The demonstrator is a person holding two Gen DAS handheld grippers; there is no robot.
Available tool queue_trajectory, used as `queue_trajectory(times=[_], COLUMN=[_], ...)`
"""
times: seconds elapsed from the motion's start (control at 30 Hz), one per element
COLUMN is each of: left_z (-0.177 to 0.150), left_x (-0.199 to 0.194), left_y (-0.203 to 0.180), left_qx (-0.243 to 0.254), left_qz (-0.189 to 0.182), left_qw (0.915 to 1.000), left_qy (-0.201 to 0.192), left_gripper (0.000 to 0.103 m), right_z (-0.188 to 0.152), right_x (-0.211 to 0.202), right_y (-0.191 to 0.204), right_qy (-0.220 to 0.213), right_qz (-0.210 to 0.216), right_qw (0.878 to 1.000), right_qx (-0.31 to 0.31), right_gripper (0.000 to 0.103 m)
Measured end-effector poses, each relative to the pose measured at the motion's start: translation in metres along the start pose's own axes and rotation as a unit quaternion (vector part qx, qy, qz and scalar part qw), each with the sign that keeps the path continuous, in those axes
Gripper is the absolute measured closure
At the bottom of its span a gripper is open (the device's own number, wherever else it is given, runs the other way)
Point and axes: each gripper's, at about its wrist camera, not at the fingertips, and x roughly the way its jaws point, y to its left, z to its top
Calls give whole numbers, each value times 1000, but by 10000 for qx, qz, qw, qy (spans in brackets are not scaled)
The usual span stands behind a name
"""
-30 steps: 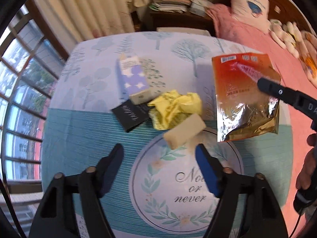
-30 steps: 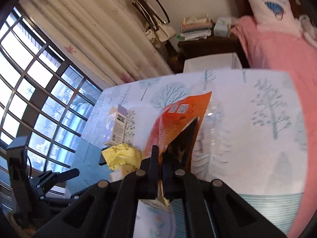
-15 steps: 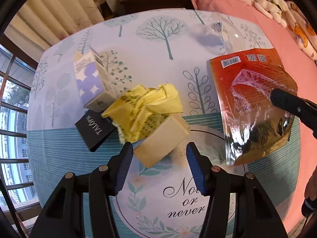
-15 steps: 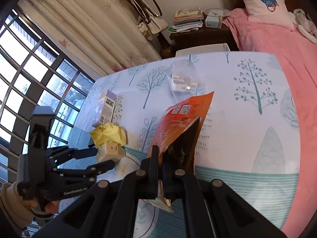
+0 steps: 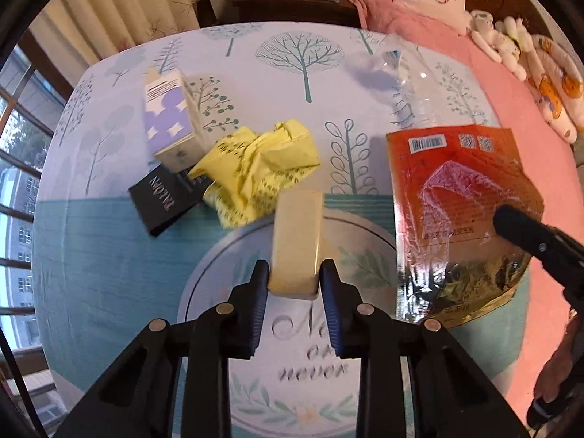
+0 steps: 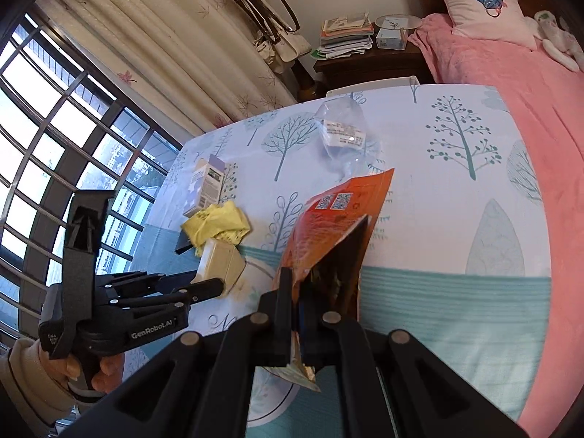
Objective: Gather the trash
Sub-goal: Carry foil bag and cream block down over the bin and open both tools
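My left gripper (image 5: 294, 279) points steeply down at the table, and its jaws are closing with both blue pads against a small cream box (image 5: 297, 233). Just behind the box lie a crumpled yellow paper (image 5: 259, 168), a black card (image 5: 164, 197) and a purple-and-white carton (image 5: 171, 120). My right gripper (image 6: 300, 292) is shut on the lower edge of an orange foil pouch (image 6: 328, 233), which it holds tilted up, mouth open, to the right of the box. The pouch (image 5: 456, 189) and a right finger (image 5: 529, 233) also show in the left wrist view. A crumpled clear plastic wrapper (image 6: 339, 135) lies farther back.
A tree-print tablecloth (image 5: 91, 255) covers the round-cornered table. A bed with a pink blanket (image 6: 511, 73) runs along the right side. A dark nightstand (image 6: 365, 62) with stacked papers stands behind the table. Curtains and a barred window (image 6: 54, 146) are on the left.
My left gripper has come down over the cream box and its jaws have narrowed onto it. The box has turned end-on between them. The right gripper with the pouch has shifted sideways.
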Motion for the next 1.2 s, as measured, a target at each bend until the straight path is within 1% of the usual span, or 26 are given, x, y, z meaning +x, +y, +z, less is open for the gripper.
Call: queue_trajectory(times=[0.13, 0.27, 0.4, 0.57, 0.77, 0.93, 0.97, 1.03, 1.1, 1.2], left_z=[-23, -55, -86, -136, -210, -272, -289, -313, -340, -373], left_x=[-24, -45, -61, -91, -137, -165, -169, -172, -174, -174], left_y=[4, 11, 21, 29, 43, 58, 62, 67, 73, 76], left_qx=[-79, 34, 109, 383, 835, 1131, 1174, 1209, 1259, 1295], left_qz=[-202, -311, -439, -624, -908, -1078, -1122, -1175, -1225, -1272], left_qw=[9997, 9993, 9988, 9967, 9903, 9842, 9833, 9828, 9826, 9827], left_qy=[-148, -187, -174, -355, -636, -828, -826, -753, -610, -372], left_gripper=[78, 78, 78, 78, 78, 78, 78, 78, 78, 78], right_z=[-14, -36, -66, -108, -178, -250, -267, -292, -320, -353], right_x=[-14, -30, -51, -71, -97, -116, -120, -123, -127, -130], right_y=[13, 33, 52, 83, 130, 170, 181, 194, 207, 220], right_qy=[-87, -176, -269, -282, -377, -482, -480, -427, -297, -61], right_qz=[-20, -102, -150, -227, -427, -557, -592, -644, -681, -705], right_qw=[10000, 9998, 9994, 9993, 9984, 9973, 9971, 9970, 9972, 9974], right_qx=[1, 5, 130, 73, -47, 9, 12, 31, 64, 108], right_gripper=[101, 101, 101, 101, 101, 101, 101, 101, 101, 101])
